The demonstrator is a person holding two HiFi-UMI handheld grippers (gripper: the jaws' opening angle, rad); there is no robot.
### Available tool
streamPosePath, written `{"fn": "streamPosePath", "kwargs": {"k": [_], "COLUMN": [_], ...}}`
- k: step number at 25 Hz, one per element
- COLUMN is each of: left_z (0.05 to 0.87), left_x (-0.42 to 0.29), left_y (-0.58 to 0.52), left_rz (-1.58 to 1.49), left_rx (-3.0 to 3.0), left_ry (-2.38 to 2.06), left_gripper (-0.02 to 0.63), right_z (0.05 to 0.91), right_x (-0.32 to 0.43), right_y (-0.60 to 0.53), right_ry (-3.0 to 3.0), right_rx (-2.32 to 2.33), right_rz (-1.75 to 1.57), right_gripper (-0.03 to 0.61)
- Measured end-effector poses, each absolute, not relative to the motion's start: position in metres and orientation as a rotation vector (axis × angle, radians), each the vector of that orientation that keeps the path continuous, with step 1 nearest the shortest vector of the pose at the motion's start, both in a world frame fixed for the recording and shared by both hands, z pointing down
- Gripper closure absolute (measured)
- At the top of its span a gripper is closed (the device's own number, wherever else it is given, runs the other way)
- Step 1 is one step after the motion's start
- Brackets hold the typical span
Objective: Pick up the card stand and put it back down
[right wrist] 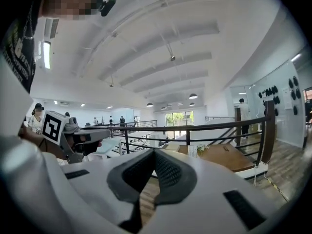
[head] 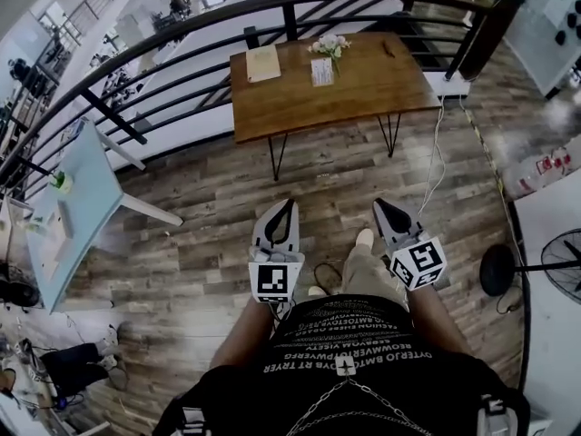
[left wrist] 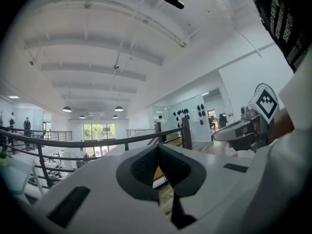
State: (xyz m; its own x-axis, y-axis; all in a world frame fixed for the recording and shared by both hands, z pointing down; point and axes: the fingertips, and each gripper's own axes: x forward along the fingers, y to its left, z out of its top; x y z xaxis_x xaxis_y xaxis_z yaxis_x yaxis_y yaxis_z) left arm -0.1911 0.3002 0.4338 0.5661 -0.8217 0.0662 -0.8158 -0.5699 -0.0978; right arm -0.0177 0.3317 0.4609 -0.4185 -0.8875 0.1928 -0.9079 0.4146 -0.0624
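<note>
"Where's the card stand [head: 321,71]?"
"At twelve o'clock, upright on the rectangular wood-grain table [head: 363,94] with thin hairpin legs. There's a small flower bunch [head: 329,45] at its twelve. It's well apart from both grippers."
"And those?"
"The left gripper [head: 289,204] and right gripper [head: 381,204] have smooth white shells and ribbed dark pads. Both are clenched tip to tip on nothing."

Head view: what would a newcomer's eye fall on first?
The left gripper and right gripper, jaws shut and empty, jut out at bottom centre over the plank floor. Ahead, by the black railing, stands a wooden table with a card stand and flowers on it.
</note>
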Motion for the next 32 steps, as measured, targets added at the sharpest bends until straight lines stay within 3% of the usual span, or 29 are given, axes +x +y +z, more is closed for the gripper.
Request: {"fn": "streamPosePath", "kwargs": {"k": [8,32], "left_z": [0.437,0.424], "left_x": [-0.183,-0.074], "left_y": [0.257,0.130], "left_rz": [-0.195,-0.131], "left_rx": [-2.485,-2.634], "left_ry": [1.502,1.525], "left_gripper": [0.595,0.595], "right_z": [0.473,0.473], "right_x": [0.006,0.101], "right_y": [0.291,0.150], "right_ry": [-2.548,-2.636], "right_rx": [1.547,1.389], "right_rz": [0.289,0.323], "right_gripper": [0.563,0.563]}}
